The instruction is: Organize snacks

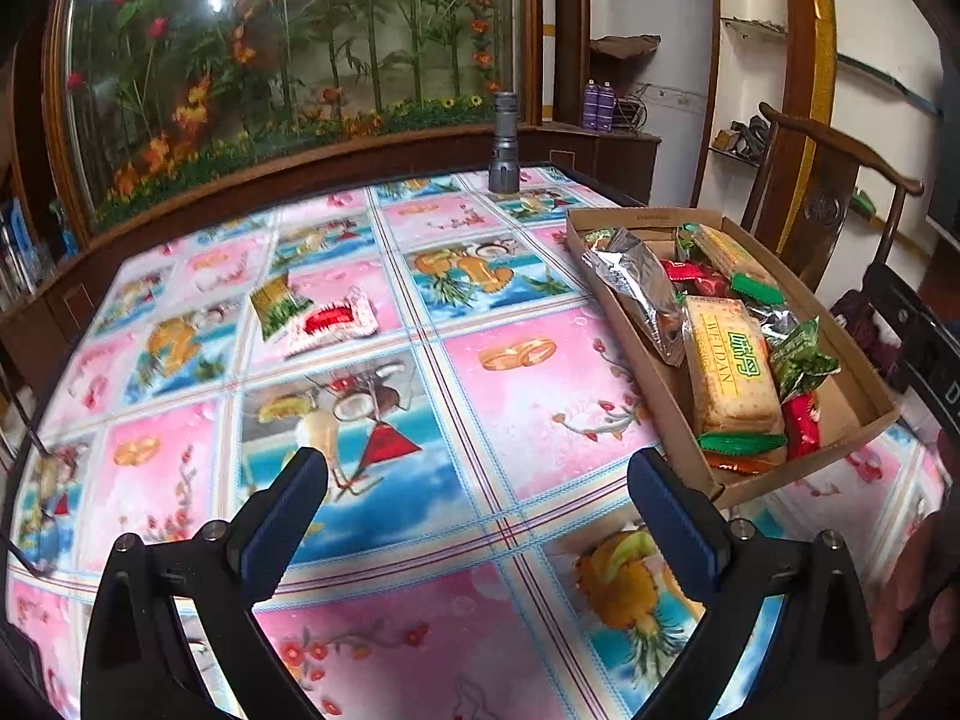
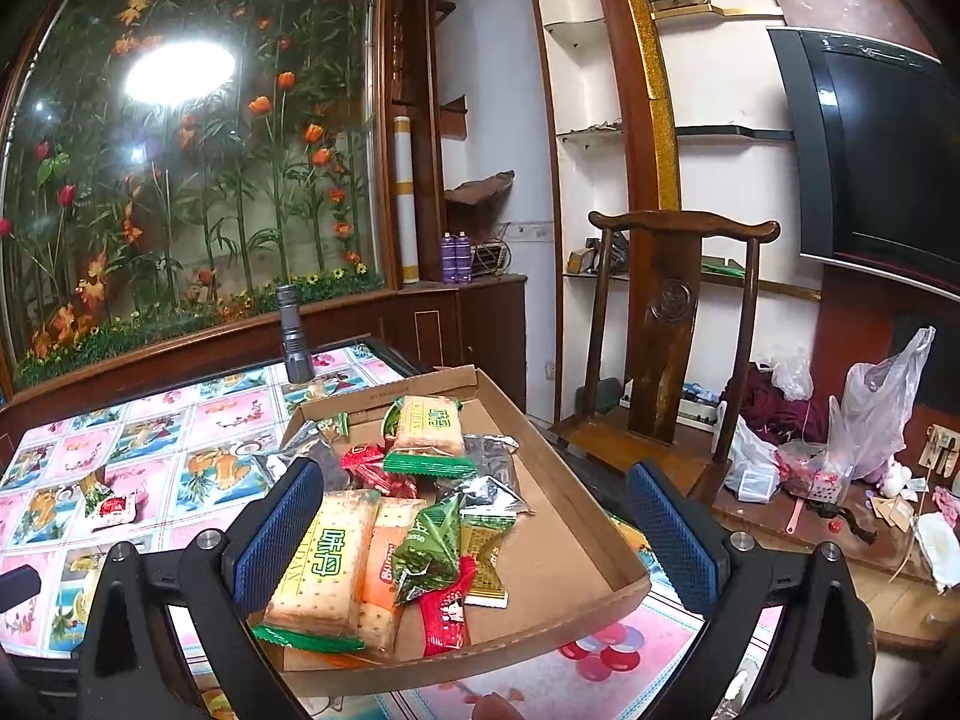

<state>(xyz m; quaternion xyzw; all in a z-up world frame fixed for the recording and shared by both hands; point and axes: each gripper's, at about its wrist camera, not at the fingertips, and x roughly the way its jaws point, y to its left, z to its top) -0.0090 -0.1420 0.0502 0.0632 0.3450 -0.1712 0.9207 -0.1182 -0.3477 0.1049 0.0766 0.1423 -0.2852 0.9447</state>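
On the far left of the desk [image 1: 492, 396] two snacks are not yet put away: a green-and-yellow packet [image 1: 277, 304] and, touching it on its right, a red-and-white packet [image 1: 330, 324]. Everything else sits in the cardboard tray [image 1: 864, 384] at the right edge. My left gripper [image 1: 478, 480] hangs over the bare cloth with its jaws wide and empty, so I judge the next reach is mine to make with it. I would go for the red-and-white packet first, since it lies nearer the tray, and come down with the jaws straddling its short side so the neighbour isn't dragged along. My right gripper [image 2: 474, 501] hovers over the tray [image 2: 600, 546], jaws also wide and holding nothing; I would keep it clear of the cracker pack [image 2: 321, 564] beneath.
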